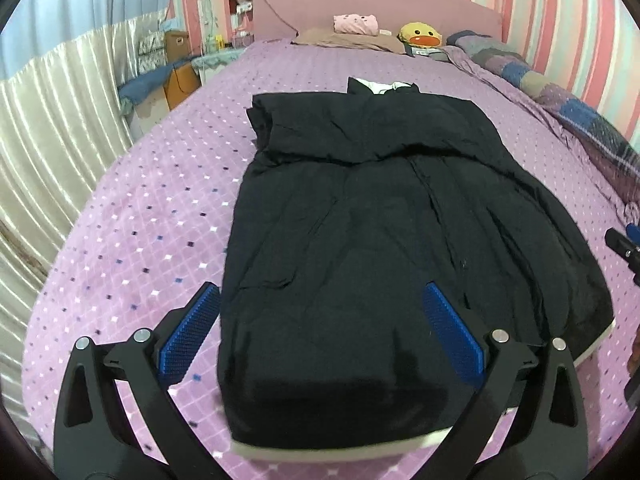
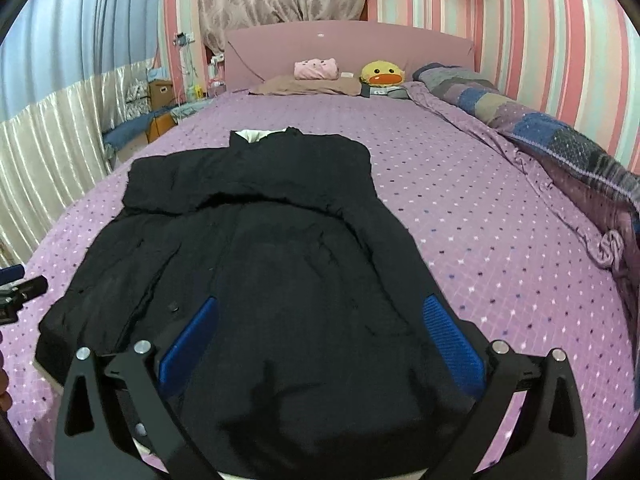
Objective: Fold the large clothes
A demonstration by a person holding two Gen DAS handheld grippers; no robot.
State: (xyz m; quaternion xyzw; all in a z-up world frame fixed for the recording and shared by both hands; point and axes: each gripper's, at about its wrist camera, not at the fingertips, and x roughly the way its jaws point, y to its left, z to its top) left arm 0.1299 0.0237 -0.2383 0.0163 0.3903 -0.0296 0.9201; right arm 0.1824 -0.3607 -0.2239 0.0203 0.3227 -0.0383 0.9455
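A long black coat (image 1: 360, 220) lies flat on the purple bedspread (image 1: 152, 220), collar at the far end and hem nearest me. White lining shows at the collar (image 1: 380, 86) and under the hem. A sleeve is folded across the chest. My left gripper (image 1: 320, 288) hovers open over the hem's left part, one blue pad (image 1: 188, 332) beyond the coat's left edge. My right gripper (image 2: 320, 301) is open above the same coat (image 2: 280, 240) at the hem's right part, with nothing between its fingers.
At the headboard (image 2: 348, 48) lie a brown pillow (image 2: 308, 86), a pink plush (image 2: 316, 69) and a yellow duck plush (image 2: 382, 74). A rolled patchwork quilt (image 2: 540, 128) runs along the bed's right side. Curtains and boxes (image 1: 176, 60) stand left of the bed.
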